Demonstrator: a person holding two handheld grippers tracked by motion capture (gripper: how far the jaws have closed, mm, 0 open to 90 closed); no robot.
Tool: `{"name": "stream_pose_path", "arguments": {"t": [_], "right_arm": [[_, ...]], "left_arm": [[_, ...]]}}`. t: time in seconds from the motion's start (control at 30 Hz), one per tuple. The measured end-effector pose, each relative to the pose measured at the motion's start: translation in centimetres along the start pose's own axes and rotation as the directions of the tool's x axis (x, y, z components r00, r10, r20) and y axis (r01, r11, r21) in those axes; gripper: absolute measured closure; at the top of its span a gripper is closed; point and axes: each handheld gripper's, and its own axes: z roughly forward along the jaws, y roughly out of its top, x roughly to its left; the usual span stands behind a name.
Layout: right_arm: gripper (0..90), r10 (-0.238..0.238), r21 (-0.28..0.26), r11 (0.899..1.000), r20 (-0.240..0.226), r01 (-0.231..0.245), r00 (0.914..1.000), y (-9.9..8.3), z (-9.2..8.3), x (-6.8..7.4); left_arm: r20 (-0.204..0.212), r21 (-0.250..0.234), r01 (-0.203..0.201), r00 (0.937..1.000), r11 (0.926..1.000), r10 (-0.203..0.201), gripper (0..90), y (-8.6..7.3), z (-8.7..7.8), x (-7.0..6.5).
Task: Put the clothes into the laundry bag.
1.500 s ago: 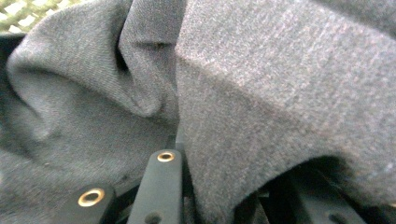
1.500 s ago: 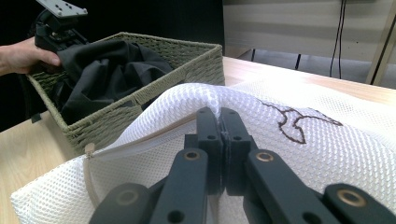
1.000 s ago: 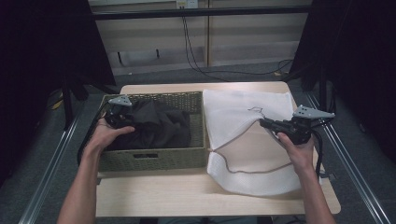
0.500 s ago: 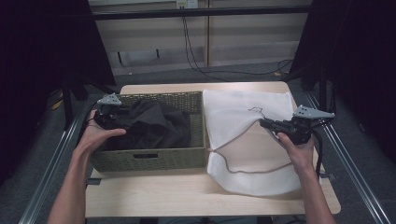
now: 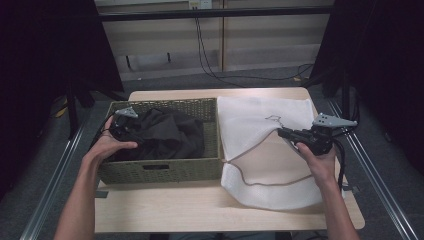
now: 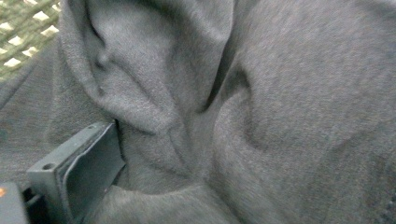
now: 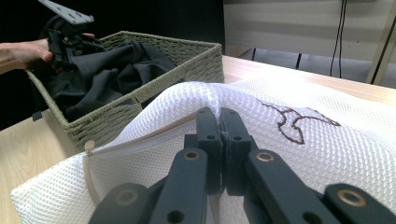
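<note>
A dark grey garment (image 5: 170,135) lies bunched in a woven basket (image 5: 160,172) on the table's left half. My left gripper (image 5: 131,131) is low over the garment's left part. Its jaws have just been opening and stand open, one finger (image 6: 88,163) beside a fold of the grey cloth (image 6: 280,116) that lies between them. To the right of the basket lies a white mesh bag (image 5: 260,115) with a brown drawstring. My right gripper (image 7: 219,114) is shut on the bag's upper layer (image 7: 299,154) and holds it raised in a ridge.
The basket's green wicker wall (image 7: 187,60) stands right against the mesh bag's left edge. Bare wooden tabletop (image 5: 190,210) runs along the near edge. Metal rails flank the table, and cables hang from the wall behind it.
My left hand drew slightly left, then sank lower onto the garment in the basket. The right hand and the bag have stayed put.
</note>
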Motion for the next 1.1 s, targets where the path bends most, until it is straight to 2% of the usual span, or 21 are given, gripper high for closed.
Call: {"name": "stream_pose_path", "arguments": {"t": [0.03,0.07,0.13,0.17,0.2,0.27,0.33,0.37,0.4,0.43,0.57,0.6,0.63,0.7,0.8,0.83,0.87,0.97,1.0,1.07,1.1], "right_arm": [[88.6,0.000,0.000,1.000,-0.002,0.000,1.0000,0.0,0.0,0.0],[88.6,0.001,-0.001,1.000,-0.004,-0.001,1.0000,0.0,0.0,-0.1],[88.6,0.007,0.003,1.000,-0.001,-0.007,1.0000,-0.1,0.0,-0.1],[88.6,0.005,0.004,1.000,0.000,-0.005,1.0000,-0.1,0.0,-0.1],[88.6,0.007,0.003,1.000,0.004,-0.007,1.0000,-0.1,0.0,-0.1],[88.6,0.006,0.003,1.000,0.004,-0.006,1.0000,-0.1,0.1,-0.1],[88.6,0.007,0.004,1.000,0.001,-0.007,1.0000,-0.1,0.1,-0.1],[88.6,0.008,0.004,1.000,0.000,-0.008,1.0000,-0.1,0.1,-0.1],[88.6,0.005,0.006,1.000,0.001,-0.005,1.0000,-0.1,0.2,-0.1],[88.6,0.007,0.008,1.000,0.002,-0.007,1.0000,-0.1,0.2,-0.1],[88.6,0.008,0.010,1.000,0.001,-0.009,1.0000,-0.2,0.2,-0.1],[88.6,0.005,0.010,1.000,0.002,-0.005,1.0000,-0.1,0.2,-0.2],[88.6,0.005,0.010,1.000,0.002,-0.005,1.0000,-0.1,0.2,-0.2],[88.6,0.005,0.011,1.000,0.003,-0.005,1.0000,-0.2,0.2,-0.2],[88.6,0.007,0.011,1.000,0.004,-0.007,1.0000,-0.2,0.2,-0.2],[88.6,0.009,0.010,1.000,0.002,-0.009,1.0000,-0.2,0.3,-0.2],[88.6,0.008,0.011,1.000,0.002,-0.008,1.0000,-0.2,0.3,-0.2],[88.6,0.007,0.011,1.000,0.002,-0.007,1.0000,-0.2,0.2,-0.2],[88.6,0.007,0.011,1.000,0.002,-0.007,1.0000,-0.2,0.2,-0.2],[88.6,0.008,0.013,1.000,0.005,-0.008,1.0000,-0.2,0.2,-0.1],[88.6,0.005,0.012,1.000,0.003,-0.005,1.0000,-0.2,0.2,-0.1]], "left_arm": [[0.006,0.010,-0.001,1.0000,0.9999,0.001,0.0,0.0,0.1,-0.1],[0.017,0.004,-0.024,0.9996,0.9997,0.024,0.0,-0.2,0.3,-0.2],[0.027,0.053,-0.051,0.9984,0.9973,0.050,0.0,-0.2,0.7,-0.6],[0.052,0.053,-0.082,0.9955,0.9952,0.080,0.0,-0.3,0.9,-0.9],[0.053,0.052,-0.073,0.9962,0.9960,0.070,0.0,-0.3,1.0,-1.1],[0.076,0.073,-0.091,0.9934,0.9932,0.085,0.0,0.0,1.0,-1.3],[0.121,0.088,-0.077,0.9905,0.9931,0.066,0.0,0.1,1.2,-1.4],[0.111,0.091,-0.090,0.9905,0.9917,0.080,0.0,0.2,1.3,-1.5],[0.131,0.104,-0.075,0.9895,0.9918,0.061,0.0,0.2,1.5,-1.6],[0.139,0.119,-0.085,0.9879,0.9893,0.069,0.0,0.3,1.7,-1.6],[0.117,0.152,-0.101,0.9896,0.9832,0.083,0.0,0.3,2.5,-1.9],[0.112,0.163,-0.085,0.9915,0.9831,0.067,0.0,0.2,2.8,-2.1],[0.108,0.172,-0.120,0.9889,0.9778,0.102,0.0,0.1,3.0,-2.0],[0.094,0.184,-0.122,0.9899,0.9752,0.106,0.0,0.1,3.2,-2.4],[0.073,0.237,-0.172,0.9845,0.9561,0.159,0.0,0.3,3.9,-2.7],[0.073,0.241,-0.168,0.9853,0.9558,0.155,0.0,0.2,4.2,-3.0],[0.079,0.257,-0.190,0.9814,0.9475,0.175,0.0,0.3,4.3,-2.9],[0.074,0.280,-0.211,0.9775,0.9367,0.198,0.0,0.2,4.6,-3.0],[0.059,0.305,-0.230,0.9732,0.9243,0.222,0.0,0.2,4.8,-3.0],[0.050,0.312,-0.243,0.9697,0.9186,0.239,2.9,0.3,4.7,-3.1],[0.049,0.317,-0.263,0.9640,0.9110,0.261,5.9,0.3,4.5,-3.0]]}}
